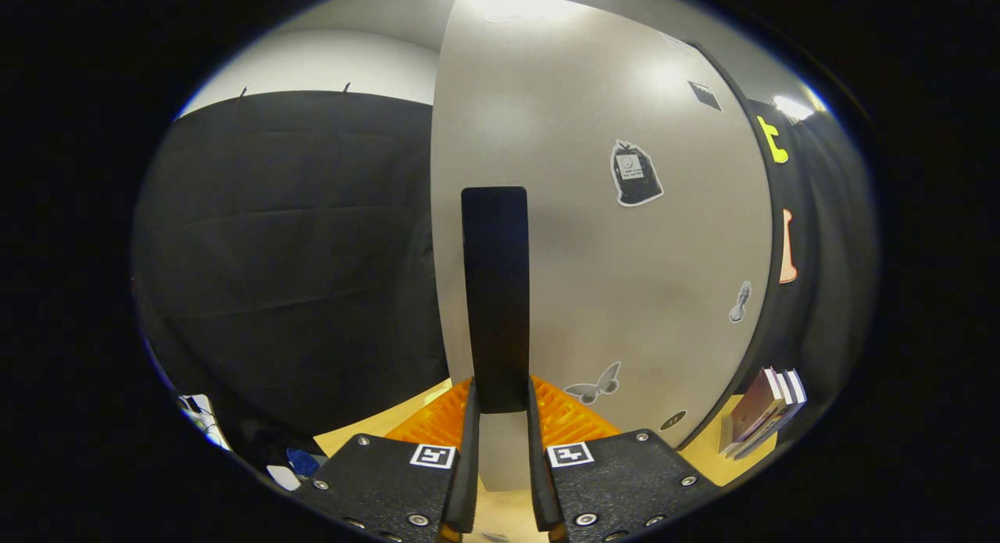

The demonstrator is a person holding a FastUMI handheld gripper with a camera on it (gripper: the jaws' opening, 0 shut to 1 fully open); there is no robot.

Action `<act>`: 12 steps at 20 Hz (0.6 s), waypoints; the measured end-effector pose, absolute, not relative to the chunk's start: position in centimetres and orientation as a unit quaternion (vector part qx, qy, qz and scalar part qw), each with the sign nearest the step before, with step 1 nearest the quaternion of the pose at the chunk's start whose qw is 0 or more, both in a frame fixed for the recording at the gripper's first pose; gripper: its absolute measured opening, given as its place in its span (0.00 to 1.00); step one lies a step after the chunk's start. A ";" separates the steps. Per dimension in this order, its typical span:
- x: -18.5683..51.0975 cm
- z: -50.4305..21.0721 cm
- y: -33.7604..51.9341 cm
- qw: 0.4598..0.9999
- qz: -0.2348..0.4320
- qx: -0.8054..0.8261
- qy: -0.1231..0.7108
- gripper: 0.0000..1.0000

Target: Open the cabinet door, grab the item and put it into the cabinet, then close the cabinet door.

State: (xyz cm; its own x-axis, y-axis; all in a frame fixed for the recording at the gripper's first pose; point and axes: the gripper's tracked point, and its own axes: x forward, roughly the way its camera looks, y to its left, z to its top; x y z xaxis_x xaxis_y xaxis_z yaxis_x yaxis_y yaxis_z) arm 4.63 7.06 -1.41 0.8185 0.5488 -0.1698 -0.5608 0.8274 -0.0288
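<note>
Leftmost, beside the dark cloth wall, small blue and white objects (293,466) lie low on the wood surface (355,434), too small to identify; next, an orange ribbed rack (437,419) sits behind the fingers. Centre: claw (500,449), fingers set either side of the dark vertical handle (494,293) of the grey cabinet door (625,293), close against it, though firm pressing cannot be told; door bears a bag sticker (635,173) and butterfly sticker (595,384). Right of the cabinet, a stack of books (766,410) leans on the surface.
</note>
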 end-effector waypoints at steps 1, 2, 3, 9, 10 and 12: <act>4.7 -1.4 6.9 0.951 0.297 -0.040 0.078 0.29; 4.7 -1.4 6.8 0.949 0.301 -0.039 0.080 0.29; 4.9 -1.3 6.7 0.948 0.306 -0.040 0.082 0.29; 5.3 -1.4 5.7 0.941 0.329 -0.026 0.081 0.29; 5.1 -1.4 5.5 0.941 0.329 -0.026 0.079 0.28; 4.9 -1.3 5.2 0.941 0.330 -0.023 0.076 0.28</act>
